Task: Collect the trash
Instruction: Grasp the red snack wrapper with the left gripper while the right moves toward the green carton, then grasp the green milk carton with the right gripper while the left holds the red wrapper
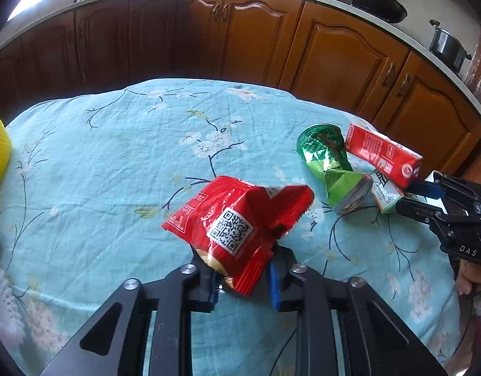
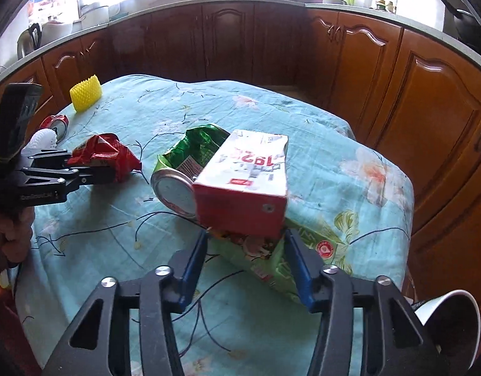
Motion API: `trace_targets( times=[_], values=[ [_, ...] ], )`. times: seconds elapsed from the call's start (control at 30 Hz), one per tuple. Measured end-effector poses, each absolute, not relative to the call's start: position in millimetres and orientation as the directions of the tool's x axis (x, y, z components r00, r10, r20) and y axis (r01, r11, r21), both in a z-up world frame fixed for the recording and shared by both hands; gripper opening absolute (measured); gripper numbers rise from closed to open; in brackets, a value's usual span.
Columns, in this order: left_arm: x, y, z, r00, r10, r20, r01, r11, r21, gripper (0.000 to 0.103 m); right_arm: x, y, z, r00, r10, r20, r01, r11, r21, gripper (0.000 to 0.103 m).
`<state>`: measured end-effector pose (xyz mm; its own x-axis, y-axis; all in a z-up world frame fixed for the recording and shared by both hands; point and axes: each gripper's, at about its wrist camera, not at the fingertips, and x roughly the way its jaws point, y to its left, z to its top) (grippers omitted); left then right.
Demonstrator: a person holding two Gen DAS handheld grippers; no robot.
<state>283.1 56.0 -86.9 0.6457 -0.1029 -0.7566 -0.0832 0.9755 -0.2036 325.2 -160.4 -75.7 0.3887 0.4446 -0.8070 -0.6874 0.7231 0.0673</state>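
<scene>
A red snack bag [image 1: 237, 219] with a QR code is pinched at its lower end by my left gripper [image 1: 242, 269], which is shut on it; in the right wrist view the same bag [image 2: 105, 153] sits in that gripper [image 2: 94, 170] at the left. My right gripper [image 2: 245, 238] is shut on the near end of a red and white carton [image 2: 243, 185], which is tilted up off the cloth. In the left wrist view that carton [image 1: 381, 153] juts from the right gripper [image 1: 411, 195]. A crushed green can [image 2: 190, 153] lies just behind it.
A flattened green carton [image 2: 271, 260] lies under the red one. A yellow foam net [image 2: 85, 93], a crushed red can [image 2: 57, 123] and a white foam net [image 2: 44, 138] sit at the far left of the turquoise tablecloth [image 2: 350, 188]. A white cup [image 2: 450, 322] is at the near right. Wooden cabinets [image 1: 334, 53] stand behind.
</scene>
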Motion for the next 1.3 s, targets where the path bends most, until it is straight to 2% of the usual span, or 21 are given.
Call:
trace_targets(
  times=[0.13, 0.2, 0.27, 0.37, 0.47, 0.53, 0.57, 0.6, 0.8, 0.9, 1.03, 1.1, 1.2, 1.3],
  values=[
    [270.0, 56.6, -82.8, 0.655, -0.154, -0.739, -0.060, 0.965, -0.254, 0.010, 304.1, -166.4, -64.5, 0.430, 0.429, -0.794, -0.652, 0.756, 0.055, 0.027],
    [263.0, 56.7, -81.8, 0.658, -0.175, -0.732, -0.052, 0.960, -0.276, 0.010, 296.4, -176.2, -58.5, 0.407, 0.475, -0.780, -0.626, 0.767, 0.140, 0.000],
    [254.3, 56.4, -80.1, 0.660, -0.193, -0.726, -0.042, 0.955, -0.292, 0.010, 289.2, -184.6, -56.6, 0.381, 0.522, -0.763, -0.597, 0.769, 0.228, 0.000],
    [243.3, 55.2, -78.9, 0.659, -0.212, -0.722, -0.029, 0.952, -0.306, 0.009, 277.9, -192.7, -58.5, 0.371, 0.557, -0.743, -0.577, 0.765, 0.286, 0.000],
    [235.5, 54.6, -78.4, 0.657, -0.226, -0.719, -0.018, 0.949, -0.314, 0.009, 279.3, -199.2, -61.9, 0.428, 0.497, -0.755, -0.541, 0.810, 0.226, 0.012],
    [232.1, 54.7, -77.4, 0.657, -0.225, -0.720, -0.019, 0.949, -0.315, 0.009, 288.4, -206.1, -65.2, 0.428, 0.492, -0.758, -0.514, 0.822, 0.244, 0.038],
    [231.0, 55.1, -77.3, 0.656, -0.225, -0.720, -0.022, 0.948, -0.317, 0.009, 292.6, -209.2, -65.4, 0.441, 0.479, -0.759, -0.501, 0.833, 0.235, 0.059],
    [230.8, 57.1, -77.7, 0.656, -0.227, -0.719, -0.025, 0.947, -0.322, 0.009, 296.4, -212.2, -65.3, 0.469, 0.458, -0.755, -0.484, 0.849, 0.214, 0.062],
    [226.2, 49.2, -73.0, 0.661, -0.239, -0.712, -0.018, 0.943, -0.334, 0.009, 329.4, -220.1, -78.7, 0.462, 0.465, -0.755, -0.408, 0.867, 0.284, 0.062],
    [226.6, 44.5, -70.7, 0.663, -0.247, -0.707, -0.002, 0.943, -0.332, 0.009, 329.7, -216.7, -90.7, 0.392, 0.524, -0.757, -0.401, 0.837, 0.372, 0.060],
    [226.6, 44.3, -71.0, 0.665, -0.246, -0.705, 0.001, 0.945, -0.328, 0.009, 292.0, -195.8, -84.5, 0.292, 0.638, -0.712, -0.506, 0.735, 0.452, 0.059],
    [228.1, 46.0, -73.4, 0.661, -0.246, -0.709, -0.004, 0.943, -0.332, 0.009, 270.8, -187.4, -72.2, 0.328, 0.622, -0.711, -0.563, 0.733, 0.382, 0.060],
    [229.0, 46.1, -76.2, 0.655, -0.248, -0.713, -0.010, 0.942, -0.336, 0.009, 272.2, -189.9, -60.1, 0.433, 0.545, -0.717, -0.560, 0.787, 0.260, 0.061],
    [229.7, 46.2, -76.9, 0.654, -0.247, -0.716, -0.015, 0.941, -0.338, 0.009, 299.5, -190.0, -61.9, 0.473, 0.471, -0.745, -0.547, 0.820, 0.171, 0.068]
  ],
)
